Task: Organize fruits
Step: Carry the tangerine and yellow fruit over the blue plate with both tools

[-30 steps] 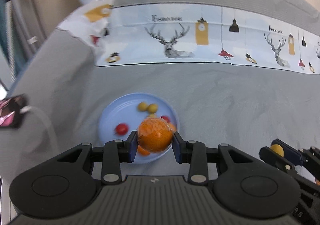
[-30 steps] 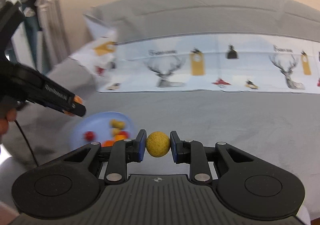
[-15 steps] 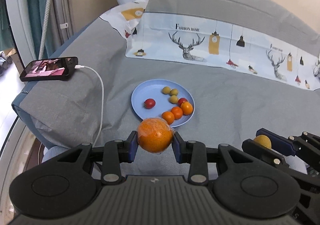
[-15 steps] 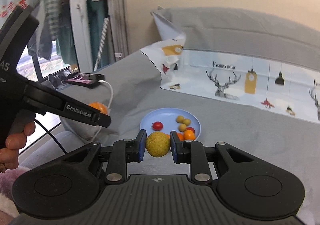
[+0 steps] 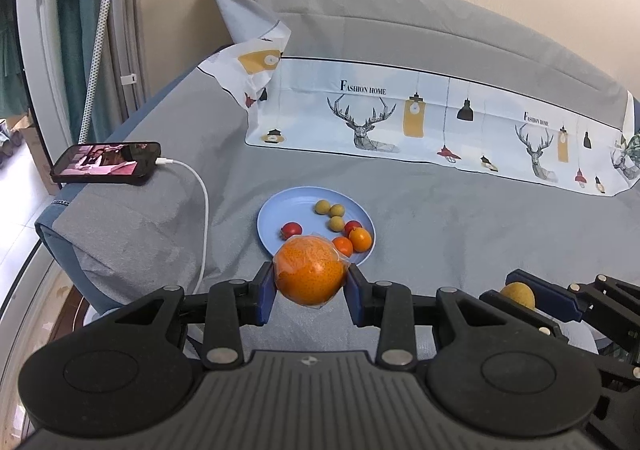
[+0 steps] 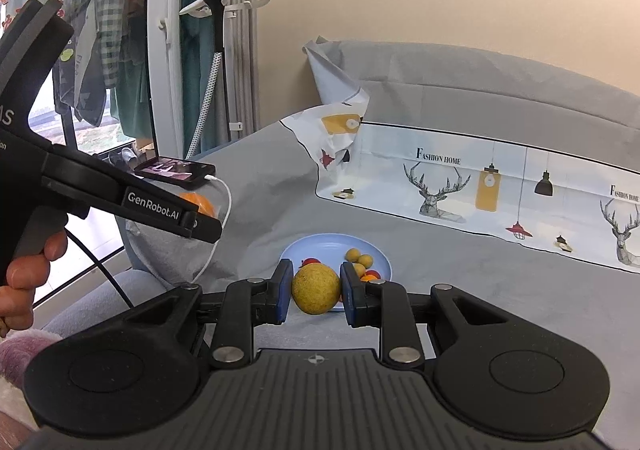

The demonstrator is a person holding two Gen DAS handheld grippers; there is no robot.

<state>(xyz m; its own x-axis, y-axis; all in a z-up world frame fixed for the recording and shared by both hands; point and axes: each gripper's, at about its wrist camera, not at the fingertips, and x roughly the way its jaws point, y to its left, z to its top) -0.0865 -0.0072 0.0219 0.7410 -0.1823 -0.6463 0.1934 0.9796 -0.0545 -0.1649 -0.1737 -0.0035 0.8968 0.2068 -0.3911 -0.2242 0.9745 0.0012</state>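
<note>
Left tool (image 5: 310,286) grips a wrapped orange (image 5: 310,274) between its pads; right tool (image 6: 316,292) is clamped on a yellow-green fruit (image 6: 316,288); the blue plate (image 5: 280,210) of small fruits lies on the bed (image 5: 440,218) at twelve o'clock beyond both tools.

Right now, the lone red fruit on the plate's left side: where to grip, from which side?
Grip the red fruit across its round middle, coming from above and the plate's open left side. It sits apart from the clustered fruits on the right, so fingers have clear room either side. Both grippers are full, so one would need to be emptied first.
</note>
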